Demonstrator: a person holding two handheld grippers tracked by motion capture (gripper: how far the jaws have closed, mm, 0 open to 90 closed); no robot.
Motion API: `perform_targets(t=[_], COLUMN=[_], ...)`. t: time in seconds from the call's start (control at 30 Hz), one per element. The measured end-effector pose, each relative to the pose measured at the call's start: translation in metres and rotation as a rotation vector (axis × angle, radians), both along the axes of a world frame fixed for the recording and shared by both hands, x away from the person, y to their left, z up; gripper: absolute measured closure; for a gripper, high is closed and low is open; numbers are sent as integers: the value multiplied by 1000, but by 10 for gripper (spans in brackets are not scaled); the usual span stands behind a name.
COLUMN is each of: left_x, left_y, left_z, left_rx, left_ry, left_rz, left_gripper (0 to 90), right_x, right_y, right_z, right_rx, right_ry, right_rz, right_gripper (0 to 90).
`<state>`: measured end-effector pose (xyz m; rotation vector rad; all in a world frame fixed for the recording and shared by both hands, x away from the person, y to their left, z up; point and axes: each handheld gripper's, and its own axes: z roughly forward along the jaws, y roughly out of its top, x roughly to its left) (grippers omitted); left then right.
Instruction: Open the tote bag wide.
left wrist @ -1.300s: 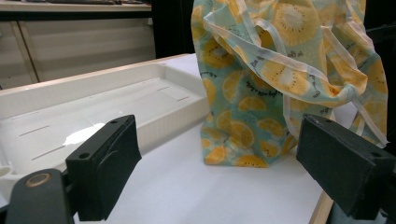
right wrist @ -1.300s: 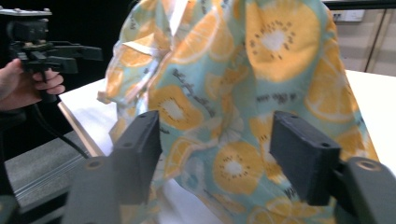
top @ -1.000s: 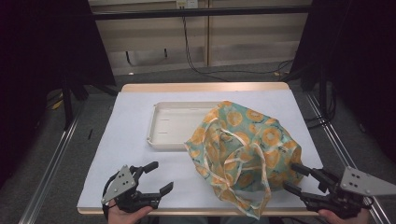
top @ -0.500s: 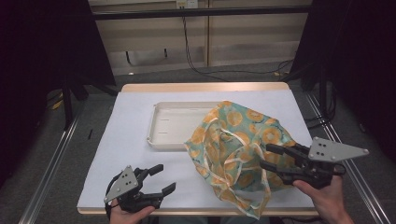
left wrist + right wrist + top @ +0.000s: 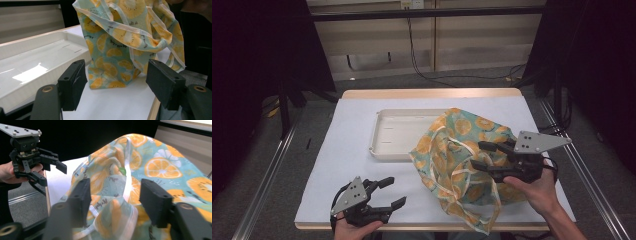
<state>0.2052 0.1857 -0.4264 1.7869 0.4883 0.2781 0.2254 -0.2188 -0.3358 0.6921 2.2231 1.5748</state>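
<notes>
the right hand-held gripper (image 5: 481, 156) had come in from the near right corner of the counter (image 5: 352, 130) and now hung over the crumpled fruit-print cloth bag (image 5: 462, 150), its jaws pointing left across the fabric. a second earlier it sat well off the bag's right edge; half a second earlier it was already above the cloth, and it had pushed a little further in since. its jaws had narrowed on the way and then barely changed; in the right gripper view they stood apart with a fold of bag and a pale handle strap (image 5: 128, 180) rising between them, and no pad was seen pressing on the cloth, so it read as released rather than clenched. that suggested the grasp on the bag was being lined up but not yet made. the left hand-held gripper (image 5: 391, 192) stayed at the near left edge of the counter, well apart from the bag, and its jaws had just been closing somewhat with nothing between them; in the left gripper view they were still parted, with the bag standing farther off beyond them. the bag lay right of centre, its far left corner draped over the right end of the white tray (image 5: 397, 130), its straps trailing toward the near edge.
</notes>
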Motion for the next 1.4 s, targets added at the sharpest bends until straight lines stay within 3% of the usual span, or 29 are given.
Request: perform_targets(t=[0.07,0.13,0.17,0.2,0.3,0.37,0.5,0.67,0.8,0.93,1.1,1.27,1.4], left_x=[2,5,7,8,13,17,24,27,25,27,27,31,31], left_y=[-2,-3,-5,-6,-10,-14,-21,-28,-38,-48,-65,-82,-91], left_z=[0,1,2,2,6,9,14,21,24,26,23,9,2], left_rx=[-1,1,-1,-3,-1,-1,-14,-18,-13,-13,-14,-4,10], left_ry=[0,-5,-8,-8,-27,-51,-59,-89,-106,-109,-143,-125,-152], left_rz=[-6,-5,-5,-7,-18,-49,-58,-105,-133,-156,-205,-230,-212], left_gripper=[339,354,365,365,384,385,417,562,610,510,534,467,387], right_x=[3,4,5,5,6,5,3,4,8,13,19,20,21], right_y=[4,6,4,4,-3,-6,-15,-25,-30,-33,-34,-33,-33], right_z=[-3,-6,-6,-6,-2,0,9,18,22,24,23,21,17], right_rx=[-38,-49,-40,-40,-8,-2,20,44,50,60,63,65,90], right_ry=[19,37,53,53,50,46,22,0,-8,-11,1,3,6], right_rz=[9,18,19,19,10,6,-24,-59,-85,-97,-112,-116,-100], right_gripper=[503,631,748,748,866,876,890,895,898,898,899,898,898])
